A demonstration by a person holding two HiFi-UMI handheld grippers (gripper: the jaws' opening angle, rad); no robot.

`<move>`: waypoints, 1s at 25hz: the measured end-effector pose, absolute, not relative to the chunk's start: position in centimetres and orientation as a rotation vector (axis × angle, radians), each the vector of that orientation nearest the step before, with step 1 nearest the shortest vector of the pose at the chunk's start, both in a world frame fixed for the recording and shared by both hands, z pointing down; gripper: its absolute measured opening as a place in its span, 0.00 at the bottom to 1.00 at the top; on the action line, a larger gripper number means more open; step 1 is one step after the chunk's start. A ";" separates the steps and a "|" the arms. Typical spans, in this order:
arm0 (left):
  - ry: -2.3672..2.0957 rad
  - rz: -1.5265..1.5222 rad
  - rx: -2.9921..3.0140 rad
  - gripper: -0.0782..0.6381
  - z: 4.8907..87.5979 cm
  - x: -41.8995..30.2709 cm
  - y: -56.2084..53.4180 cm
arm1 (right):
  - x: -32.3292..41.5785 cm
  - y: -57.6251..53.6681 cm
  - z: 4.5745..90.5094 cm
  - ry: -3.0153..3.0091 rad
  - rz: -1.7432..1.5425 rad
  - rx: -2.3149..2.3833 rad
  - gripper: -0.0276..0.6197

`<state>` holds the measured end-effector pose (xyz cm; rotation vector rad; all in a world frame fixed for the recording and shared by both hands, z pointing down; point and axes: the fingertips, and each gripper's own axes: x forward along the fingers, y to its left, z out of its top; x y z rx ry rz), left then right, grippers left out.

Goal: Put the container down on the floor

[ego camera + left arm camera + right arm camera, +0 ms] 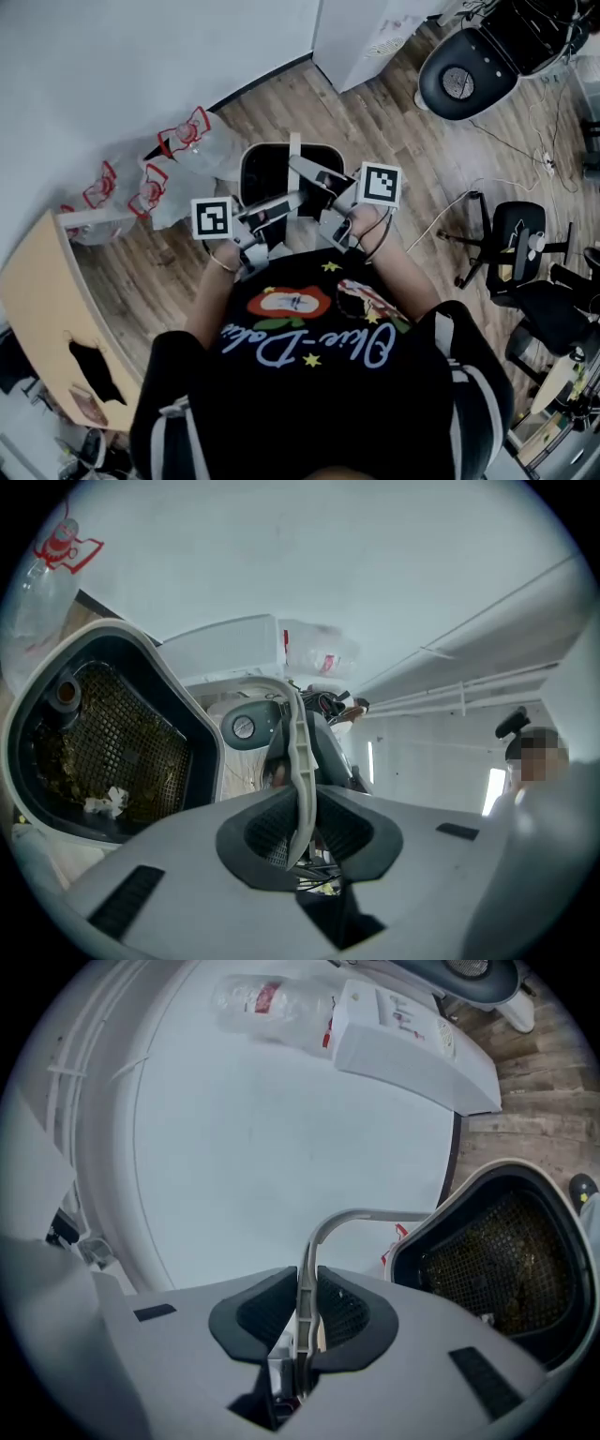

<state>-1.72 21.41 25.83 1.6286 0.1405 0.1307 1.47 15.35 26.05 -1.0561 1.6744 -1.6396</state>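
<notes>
The container (265,169) is a black bin with a white rim, a mesh insert and a pale bail handle (294,155). It hangs in front of the person, above the wooden floor. My left gripper (281,204) and my right gripper (314,178) both reach in to the handle. In the left gripper view the handle (298,752) runs between the pads, with the left gripper (302,827) shut on it and the bin's open mouth (103,742) to the left. In the right gripper view the right gripper (305,1321) is shut on the handle (311,1251), with the bin (506,1260) to the right.
Clear plastic bags with red print (155,164) lie against the white wall on the left. A wooden table (42,309) stands at the lower left. Office chairs (520,248) and a cable (450,211) are on the right, and a white cabinet (366,33) stands behind.
</notes>
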 end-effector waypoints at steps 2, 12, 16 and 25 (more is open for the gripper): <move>0.096 0.121 1.619 0.18 23.1 1.7 18.3 | 4.6 12.1 23.5 1.678 -1.682 -1.009 0.13; -0.028 -0.025 1.660 0.18 24.6 9.4 12.6 | 11.2 6.2 24.9 1.842 -1.771 -0.909 0.13; -0.072 -0.060 1.664 0.18 25.1 12.5 11.6 | 14.0 5.0 25.4 1.899 -1.787 -0.874 0.13; -0.133 -0.142 1.676 0.18 25.8 13.1 11.6 | 13.9 5.0 25.6 1.972 -1.837 -0.796 0.13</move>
